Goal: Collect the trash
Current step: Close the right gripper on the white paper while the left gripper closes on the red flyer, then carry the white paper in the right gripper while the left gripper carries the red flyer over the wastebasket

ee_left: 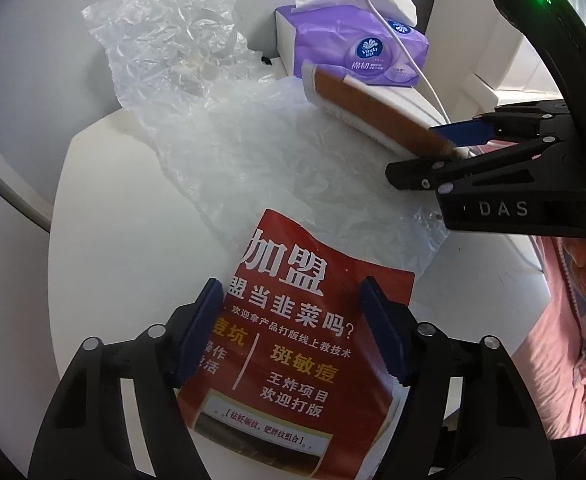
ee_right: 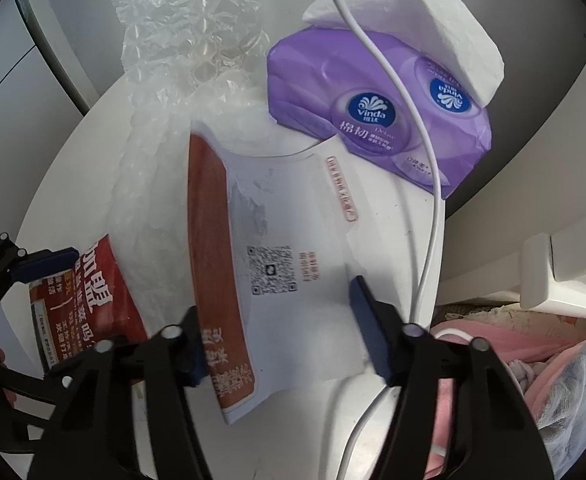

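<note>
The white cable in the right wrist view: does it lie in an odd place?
Yes. The white cable hangs across the purple tissue pack and runs down beside the white leaflet that sits between the right gripper fingers, so it could snag.

White round table [ee_left: 105, 240]: crumpled clear plastic [ee_left: 197, 92], purple tissue pack [ee_left: 353, 52], white cable [ee_right: 433, 200] on it.

"Vinda" marks the purple tissue pack [ee_right: 377, 120]; "加盟" heads the red flyer [ee_left: 293, 320]; "DAS" on the right gripper [ee_left: 445, 148].

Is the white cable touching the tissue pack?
Touching. The right wrist view shows the cable lying across the tissue pack.
</note>
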Action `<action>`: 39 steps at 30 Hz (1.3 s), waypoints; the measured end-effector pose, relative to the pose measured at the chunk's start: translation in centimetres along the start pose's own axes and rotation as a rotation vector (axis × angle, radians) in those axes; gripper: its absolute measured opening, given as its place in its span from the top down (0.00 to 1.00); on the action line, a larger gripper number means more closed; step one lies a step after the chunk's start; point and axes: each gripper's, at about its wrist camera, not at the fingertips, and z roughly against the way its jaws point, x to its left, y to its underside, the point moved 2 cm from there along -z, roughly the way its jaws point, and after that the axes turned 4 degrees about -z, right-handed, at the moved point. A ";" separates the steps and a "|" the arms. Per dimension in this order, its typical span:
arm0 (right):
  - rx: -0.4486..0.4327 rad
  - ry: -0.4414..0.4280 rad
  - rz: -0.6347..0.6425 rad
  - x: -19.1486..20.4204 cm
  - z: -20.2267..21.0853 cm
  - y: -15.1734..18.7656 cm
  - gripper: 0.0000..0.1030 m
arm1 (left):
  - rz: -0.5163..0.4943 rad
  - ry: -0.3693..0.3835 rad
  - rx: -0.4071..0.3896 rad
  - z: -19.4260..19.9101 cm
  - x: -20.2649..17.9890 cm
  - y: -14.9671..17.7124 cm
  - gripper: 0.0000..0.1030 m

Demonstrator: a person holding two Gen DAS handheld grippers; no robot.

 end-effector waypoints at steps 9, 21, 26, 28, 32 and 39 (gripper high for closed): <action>-0.017 -0.001 -0.014 1.0 0.6 -0.1 0.62 | 0.023 0.007 -0.006 1.1 -1.0 0.2 0.54; -0.043 -0.047 -0.028 0.9 2.9 -0.7 0.92 | 0.115 0.049 -0.047 3.5 -1.0 -0.4 0.71; -0.050 -0.056 -0.030 1.0 3.9 -0.7 0.93 | 0.126 0.043 -0.054 4.4 -1.2 -0.3 0.82; -0.056 -0.062 -0.026 1.0 4.4 -0.8 0.93 | 0.140 0.046 -0.060 4.6 -0.9 -0.4 0.82; -0.071 -0.071 -0.021 0.6 5.3 -0.5 0.94 | 0.161 0.043 -0.075 5.6 -0.6 -0.5 0.83; -0.087 -0.084 -0.027 0.6 8.0 0.2 0.94 | 0.171 0.035 -0.093 7.2 -0.4 -0.6 0.91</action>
